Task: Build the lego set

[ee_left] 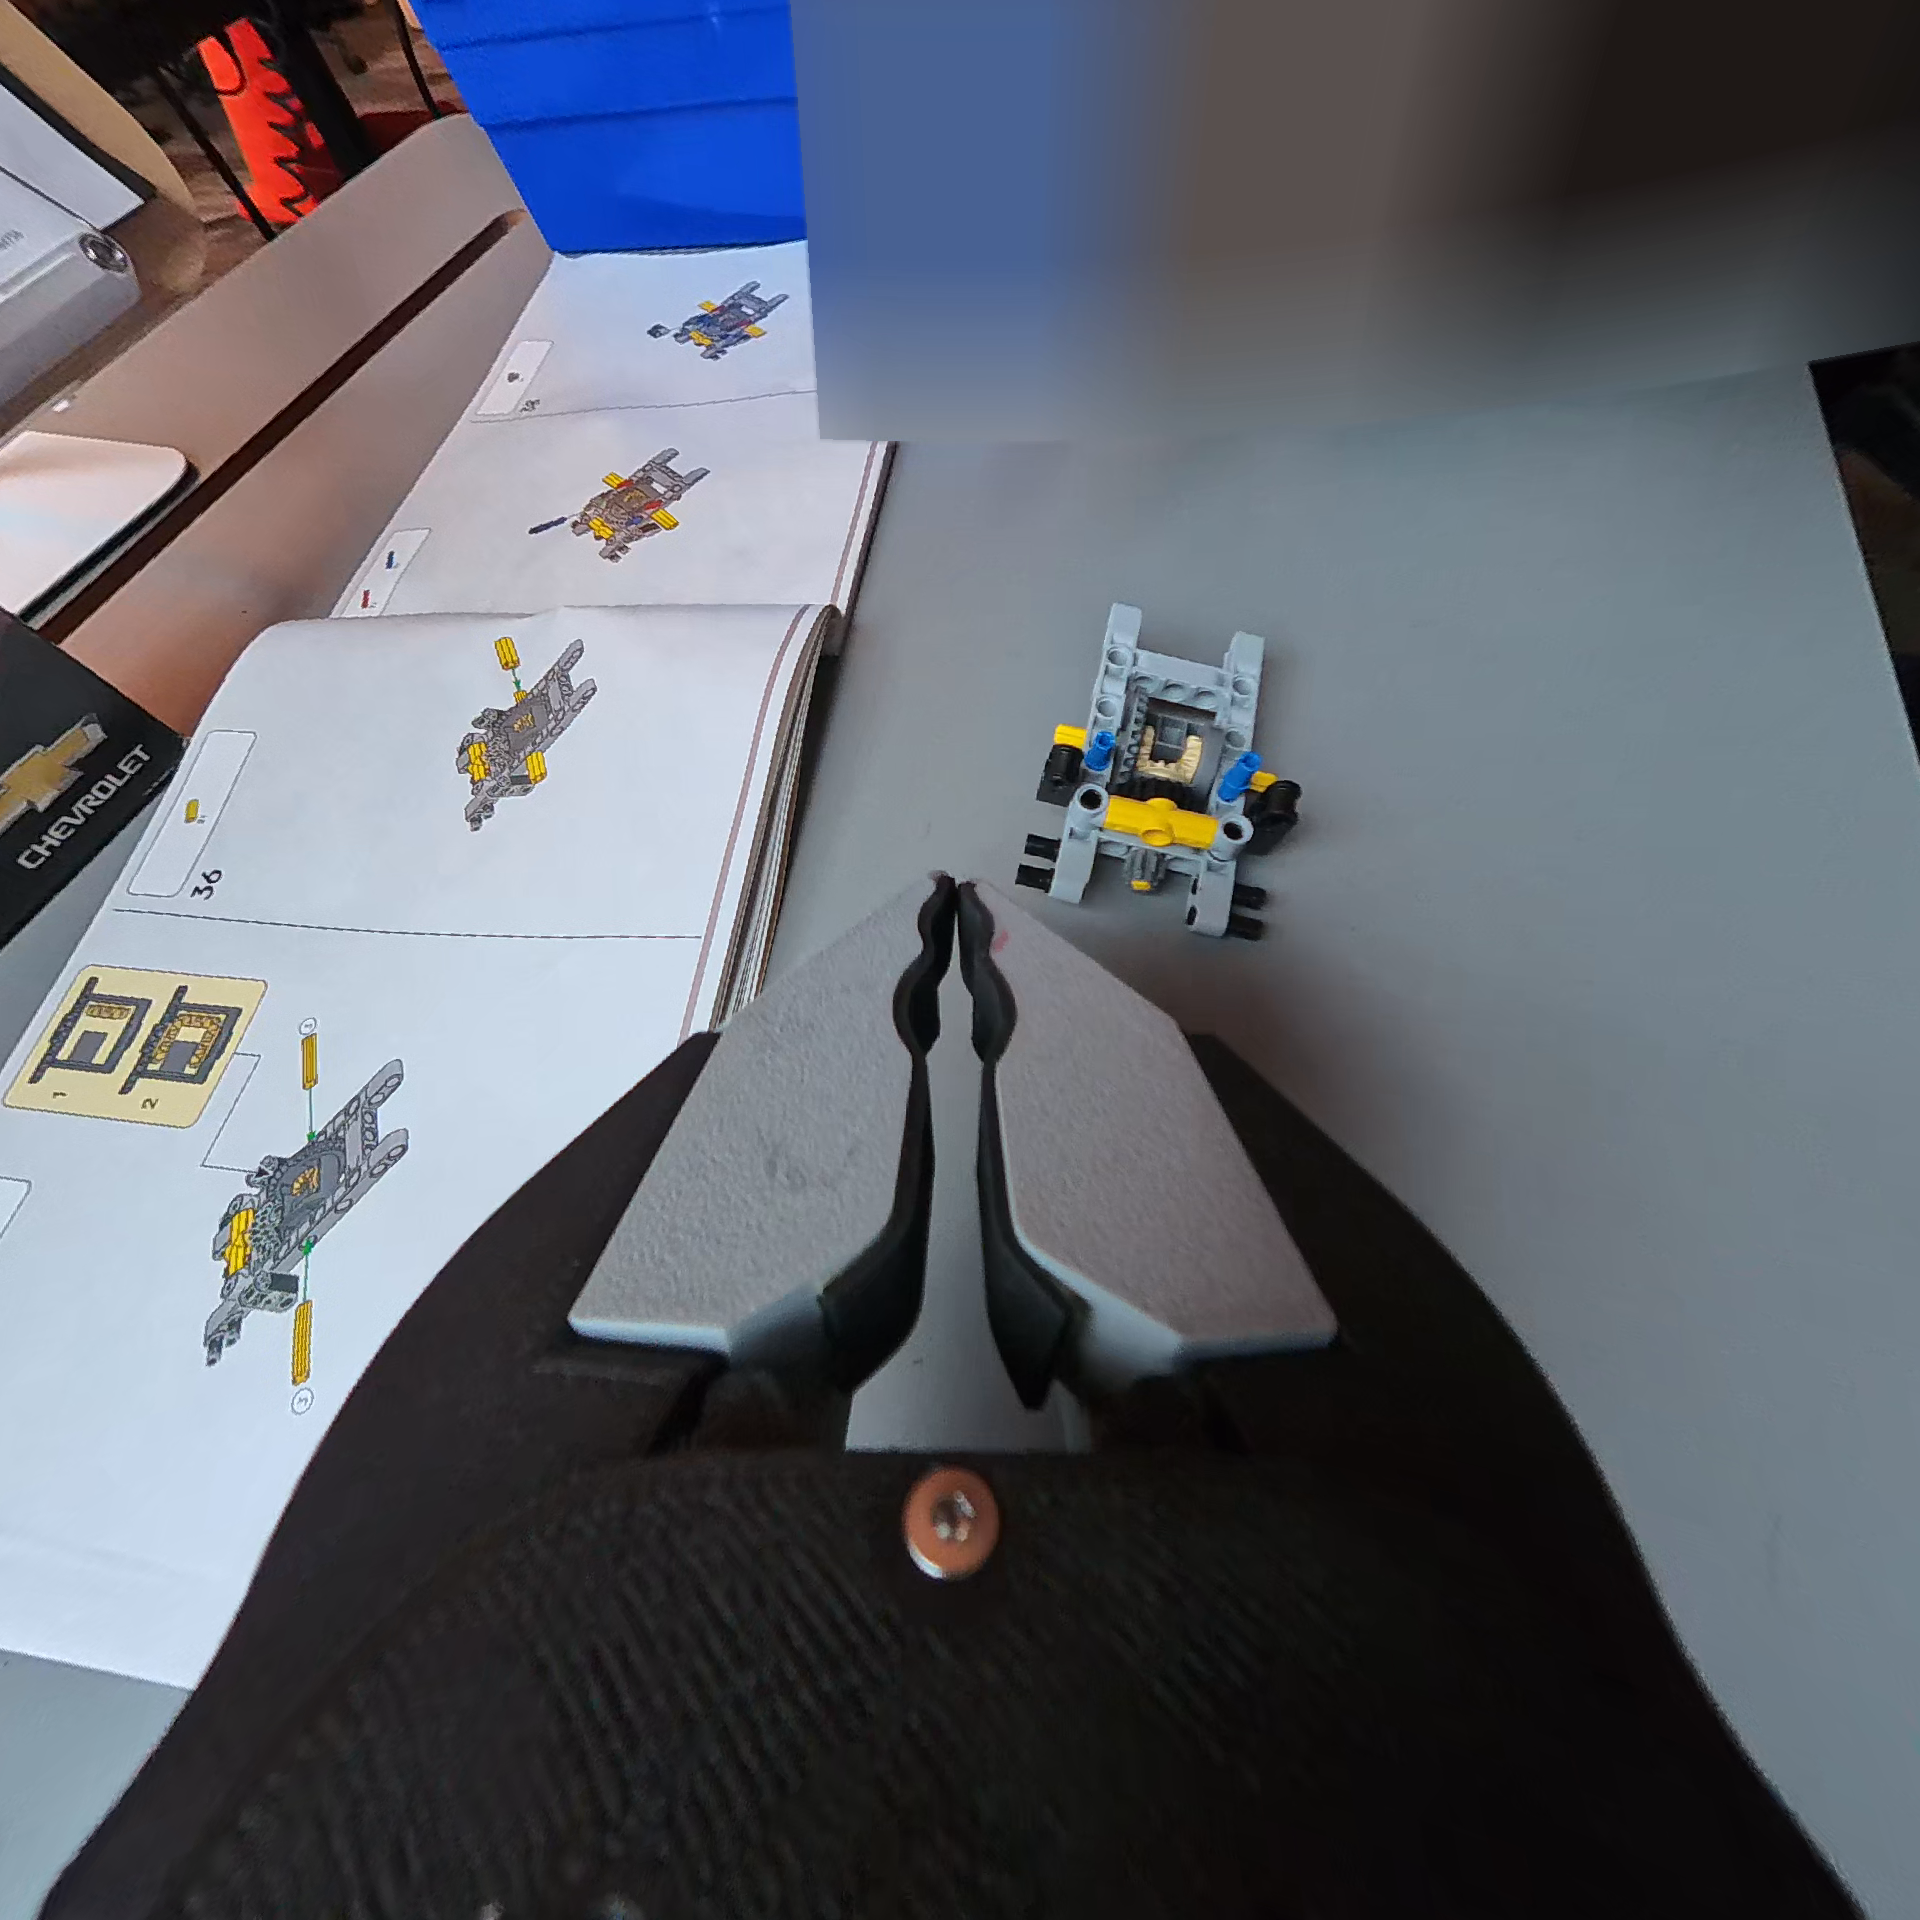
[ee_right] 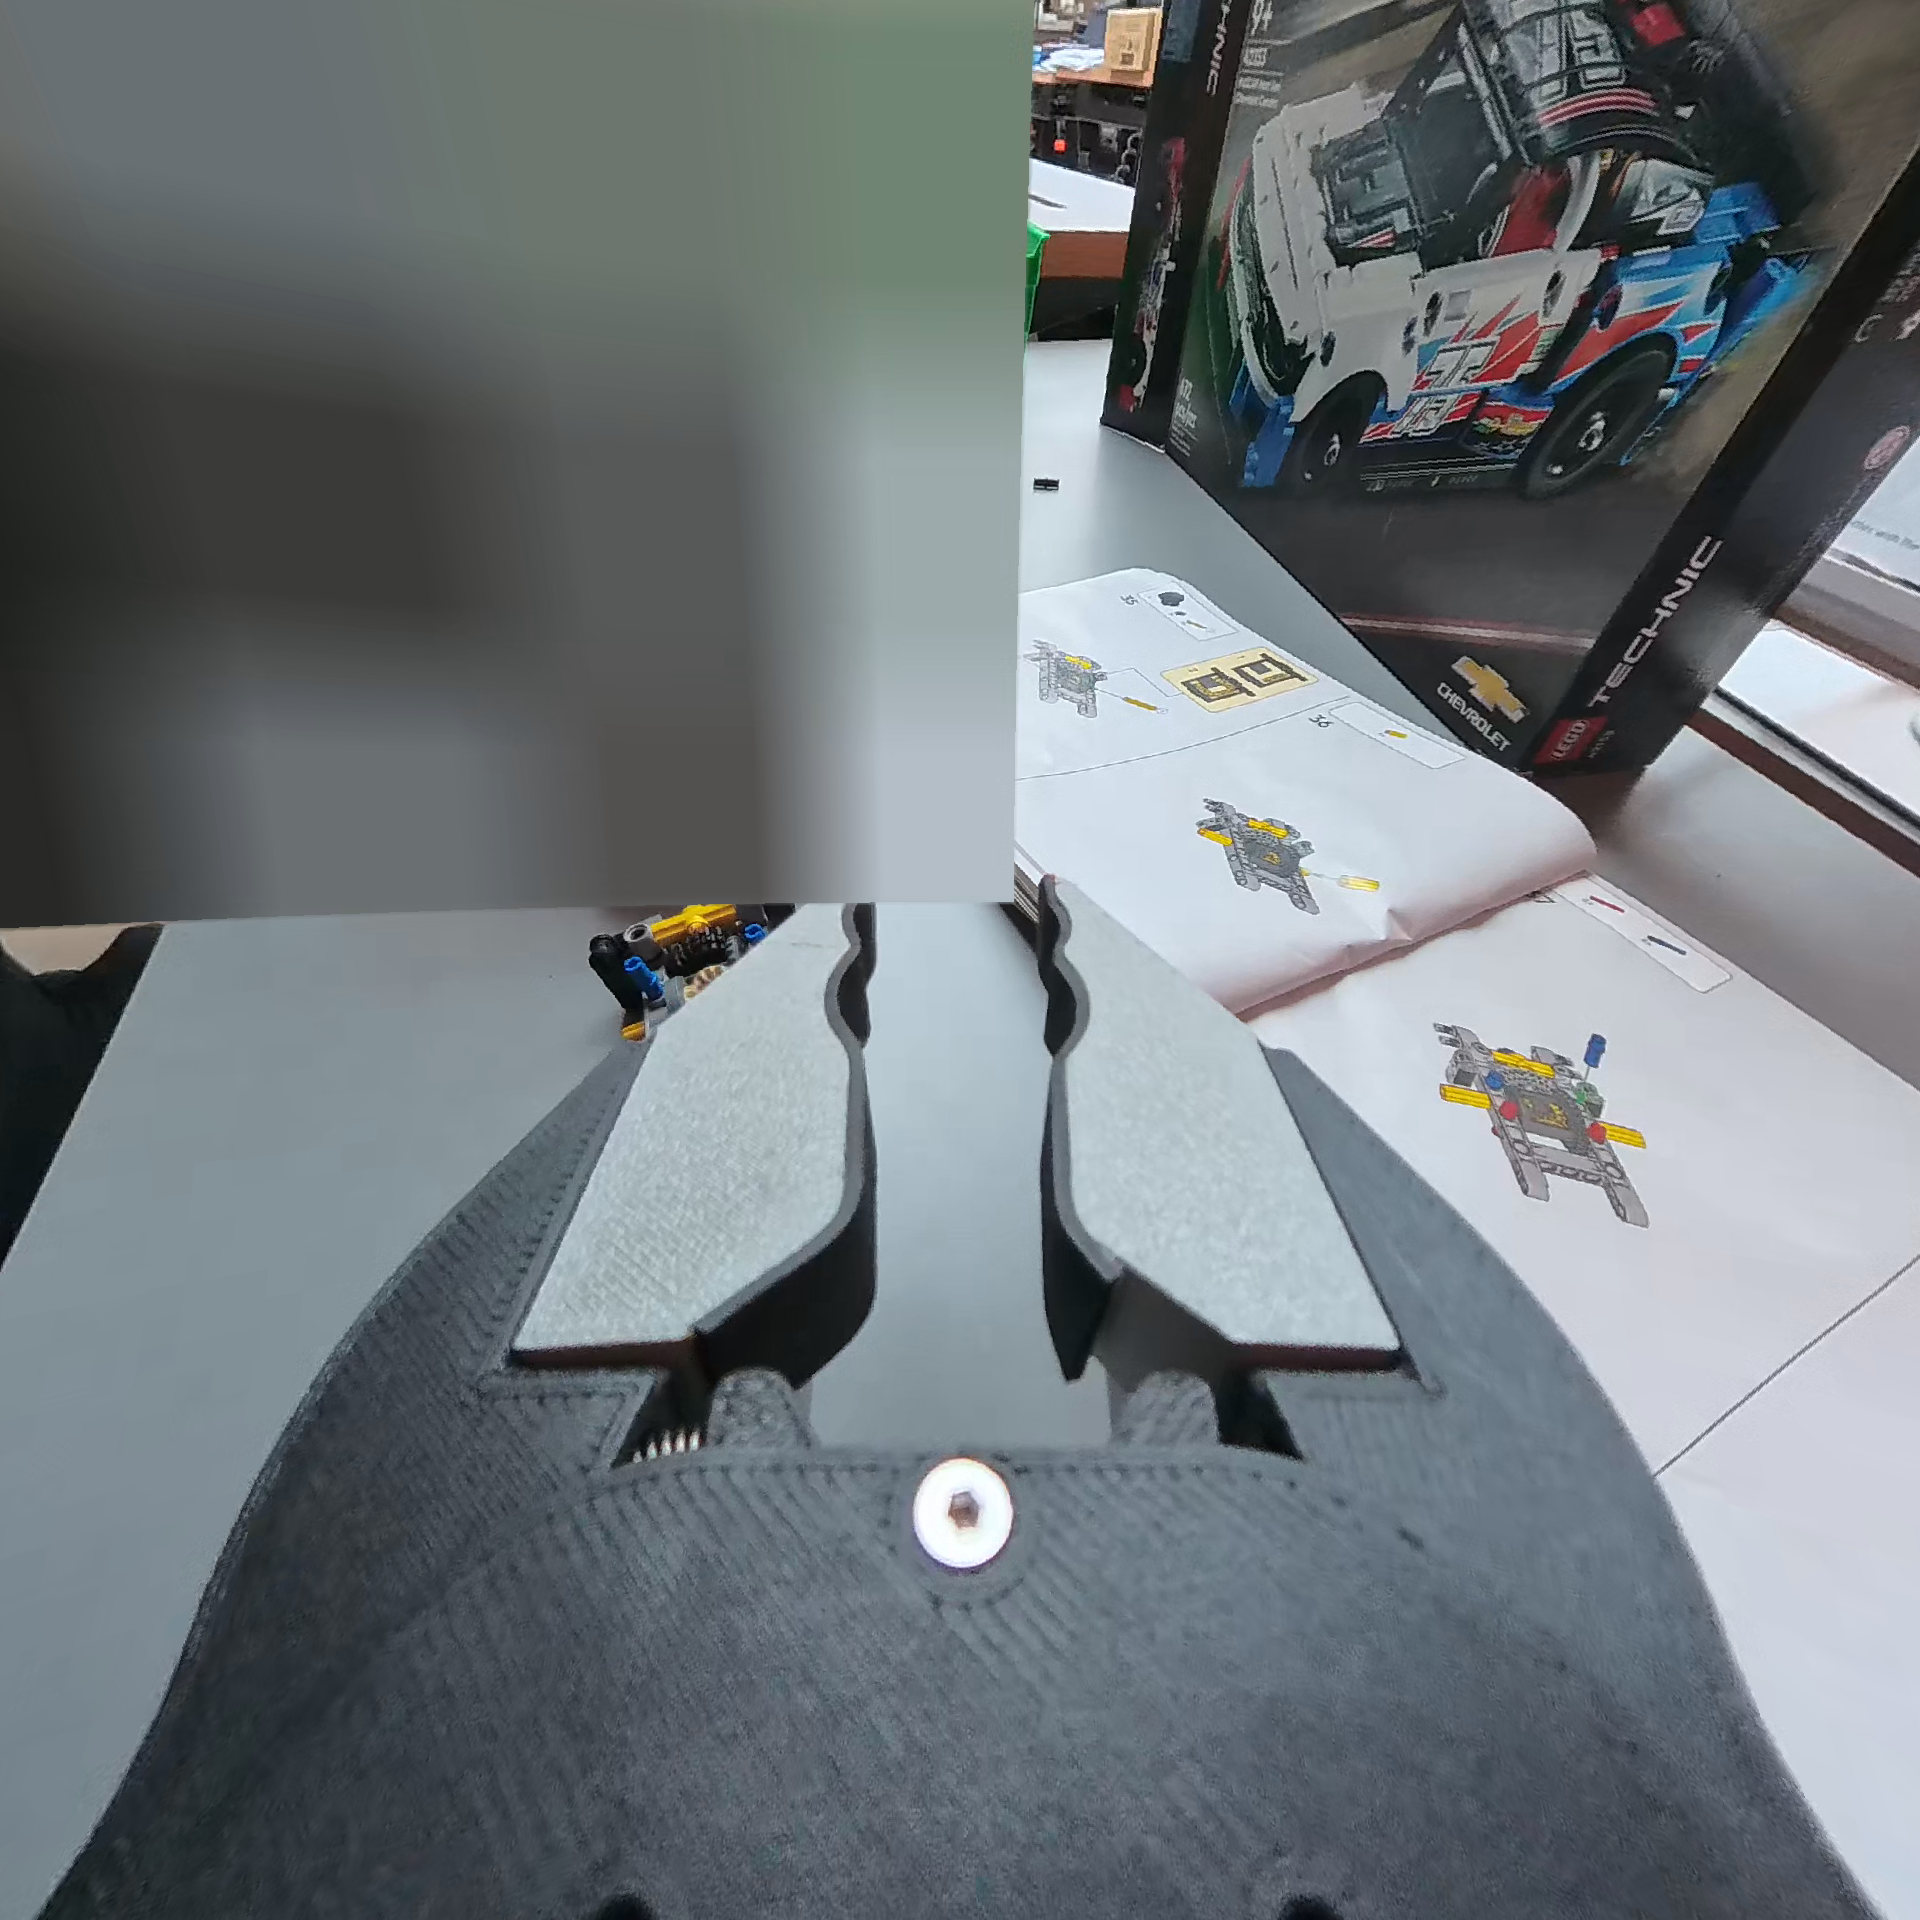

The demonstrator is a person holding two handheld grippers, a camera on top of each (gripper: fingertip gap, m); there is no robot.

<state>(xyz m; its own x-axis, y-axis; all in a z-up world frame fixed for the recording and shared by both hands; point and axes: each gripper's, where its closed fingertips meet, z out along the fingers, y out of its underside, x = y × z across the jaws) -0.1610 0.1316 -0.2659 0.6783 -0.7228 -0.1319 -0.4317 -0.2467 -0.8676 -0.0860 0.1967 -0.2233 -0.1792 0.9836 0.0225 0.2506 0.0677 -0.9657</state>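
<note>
A part-built lego frame [ee_left: 1164,774], light grey with yellow, blue and black pieces and a tan gear, lies flat on the grey table. My left gripper [ee_left: 954,885] is shut and empty, its tips just short of the frame's near left corner. In the right wrist view the frame [ee_right: 681,951] shows partly hidden behind my left finger. My right gripper [ee_right: 951,909] is open and empty, held above the table to the right of the frame.
An open instruction booklet [ee_left: 436,831] lies left of the frame; it also shows in the right wrist view [ee_right: 1351,883]. The set's black box [ee_right: 1507,343] stands behind it. A small black piece [ee_right: 1045,483] lies far back. Blue bins [ee_left: 623,114] stand at the back. Left tips to right tips: about 12 cm.
</note>
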